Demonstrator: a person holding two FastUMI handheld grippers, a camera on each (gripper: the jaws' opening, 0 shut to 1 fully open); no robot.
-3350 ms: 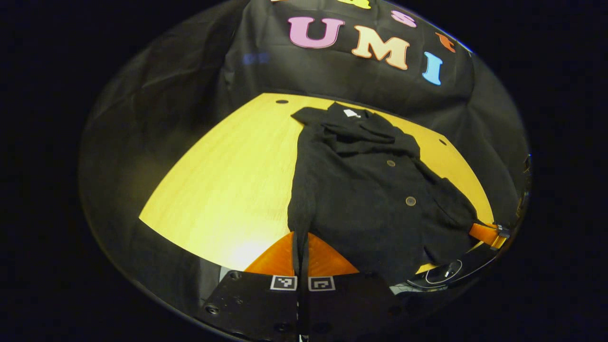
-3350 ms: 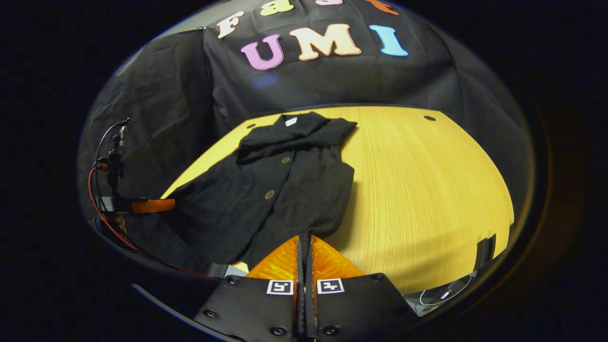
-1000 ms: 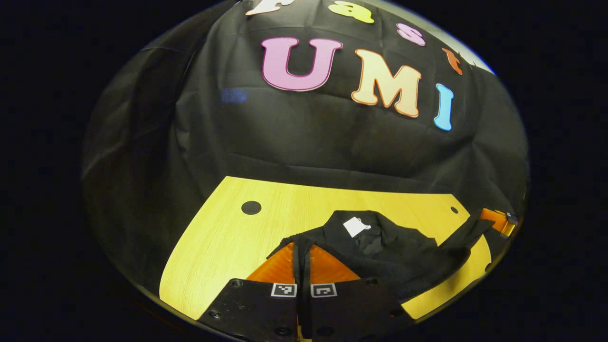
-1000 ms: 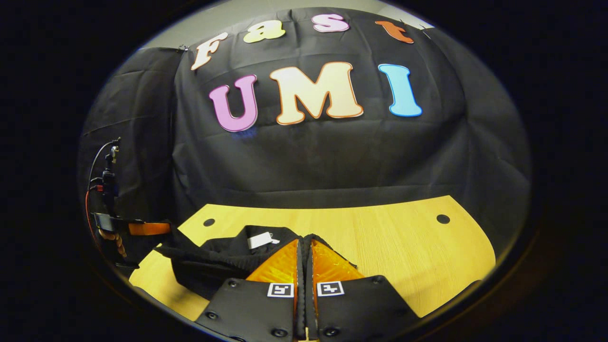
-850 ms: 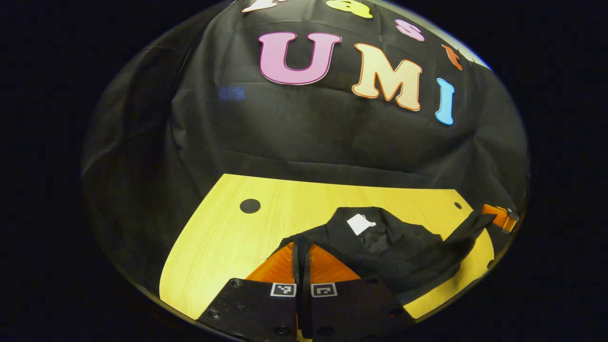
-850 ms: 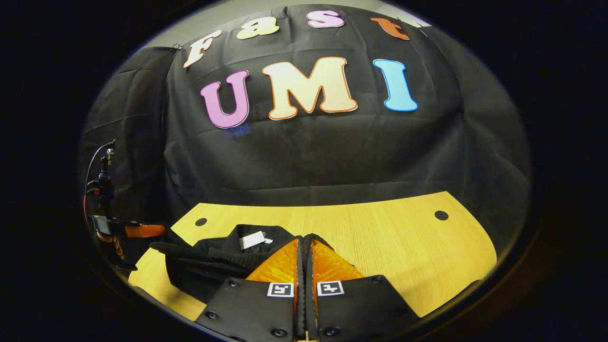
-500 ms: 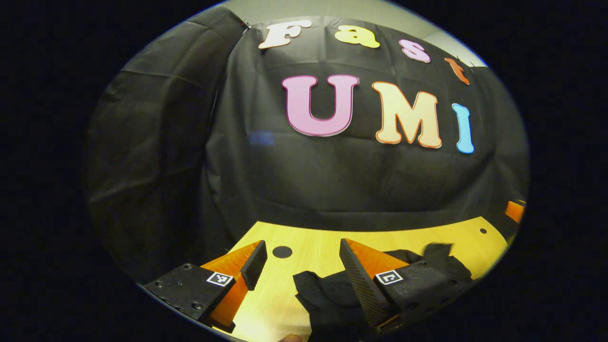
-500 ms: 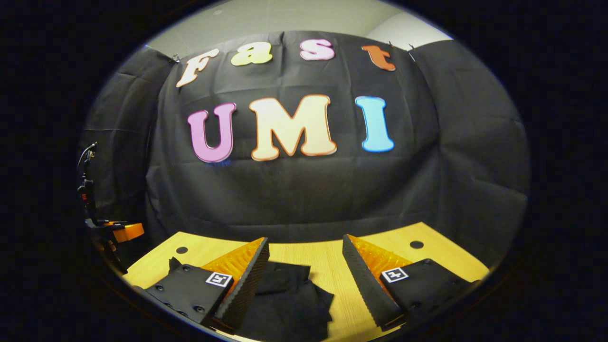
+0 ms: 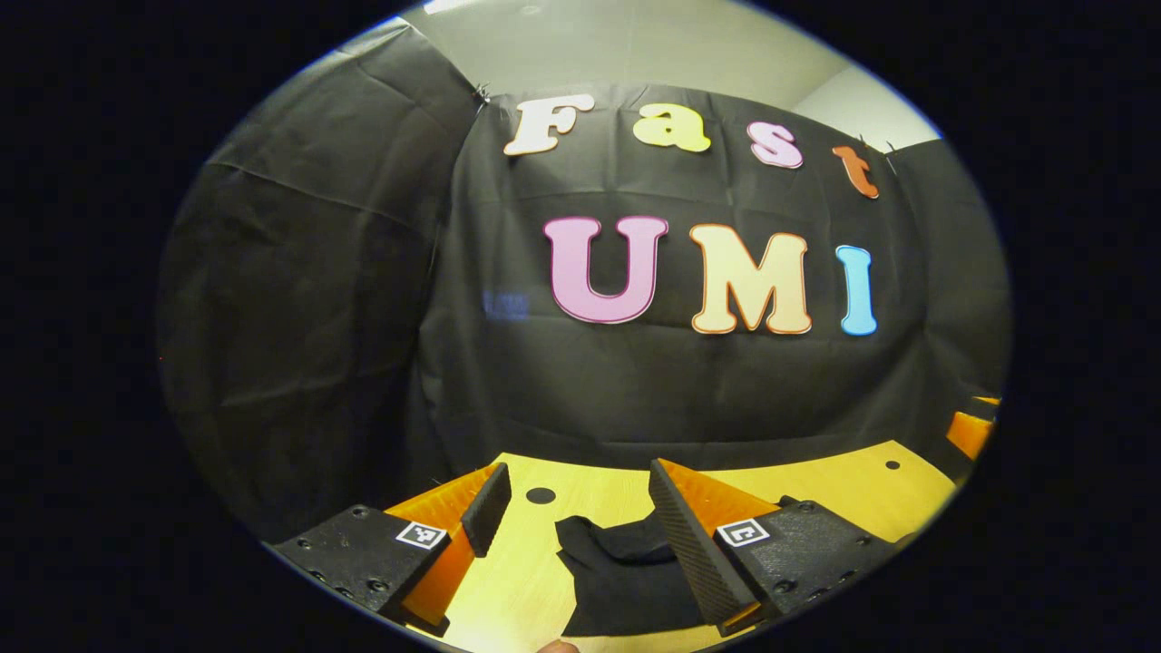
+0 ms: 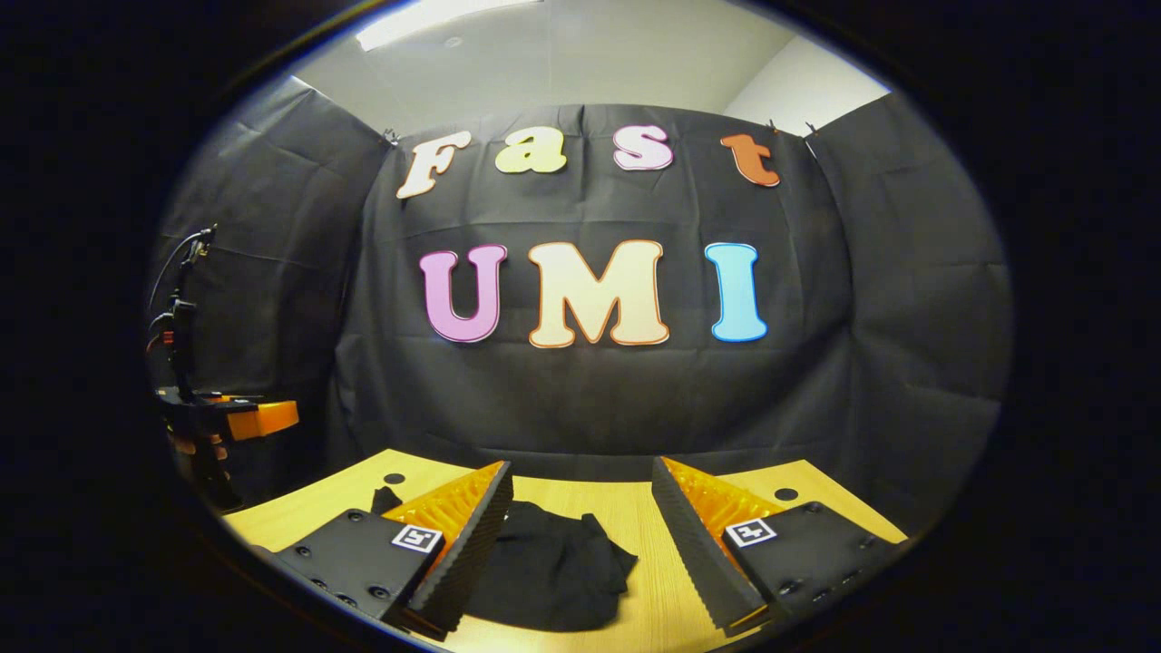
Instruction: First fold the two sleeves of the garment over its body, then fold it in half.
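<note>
We just let go with our left gripper and right gripper, fingers now wide apart, so the garment lies folded on the table, job likely done.

The garment lies on the surface near its far edge, below and between the spread fingers of my left hand-held gripper. My right hand-held gripper hangs over its right part, apart from it.
</note>
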